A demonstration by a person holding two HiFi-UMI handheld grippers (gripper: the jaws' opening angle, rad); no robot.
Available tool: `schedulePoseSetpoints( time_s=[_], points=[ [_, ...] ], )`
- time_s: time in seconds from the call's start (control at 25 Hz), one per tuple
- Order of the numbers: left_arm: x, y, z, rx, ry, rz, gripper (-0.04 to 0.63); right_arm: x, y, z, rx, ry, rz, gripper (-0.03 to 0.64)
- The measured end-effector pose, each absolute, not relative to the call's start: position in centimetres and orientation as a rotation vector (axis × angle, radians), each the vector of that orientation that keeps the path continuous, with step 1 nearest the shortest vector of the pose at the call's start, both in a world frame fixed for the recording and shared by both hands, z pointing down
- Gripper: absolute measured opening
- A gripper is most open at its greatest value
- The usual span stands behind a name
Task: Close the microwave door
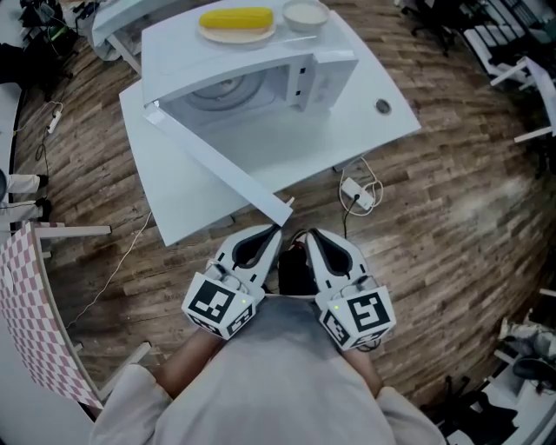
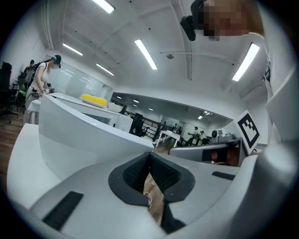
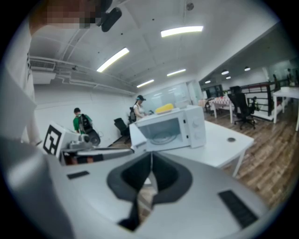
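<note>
A white microwave [image 1: 261, 78] stands on a white table [image 1: 382, 130] with its door [image 1: 221, 165] swung wide open toward me. The door's free end lies just ahead of my grippers. In the right gripper view the microwave [image 3: 170, 128] shows its bare cavity and turntable. The left gripper view has the door [image 2: 84, 135] as a white panel on the left. Both grippers are held close to my body below the table's front edge. My left gripper [image 1: 273, 232] is shut on nothing, and so is my right gripper [image 1: 310, 235]. Neither touches the door.
A plate with yellow corn [image 1: 236, 23] and a white bowl [image 1: 305, 14] sit on top of the microwave. A power strip with cable [image 1: 358, 193] lies on the wooden floor. A checkered chair [image 1: 30, 304] stands at left. People [image 3: 81, 122] stand far off in the room.
</note>
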State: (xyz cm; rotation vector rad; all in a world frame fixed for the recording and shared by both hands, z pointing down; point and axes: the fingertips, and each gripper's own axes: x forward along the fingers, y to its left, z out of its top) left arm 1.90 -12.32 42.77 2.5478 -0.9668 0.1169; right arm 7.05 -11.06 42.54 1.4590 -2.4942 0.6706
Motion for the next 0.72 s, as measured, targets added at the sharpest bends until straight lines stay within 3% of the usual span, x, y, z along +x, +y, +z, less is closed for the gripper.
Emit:
schedulePoseSetpoints(
  time_s=[0.72],
  points=[
    [5.1,-17.6,42.6,2.477,-1.203,0.068,0.02,12.8,-14.8,42.5,1.356,-2.603,0.662,0.023]
  ],
)
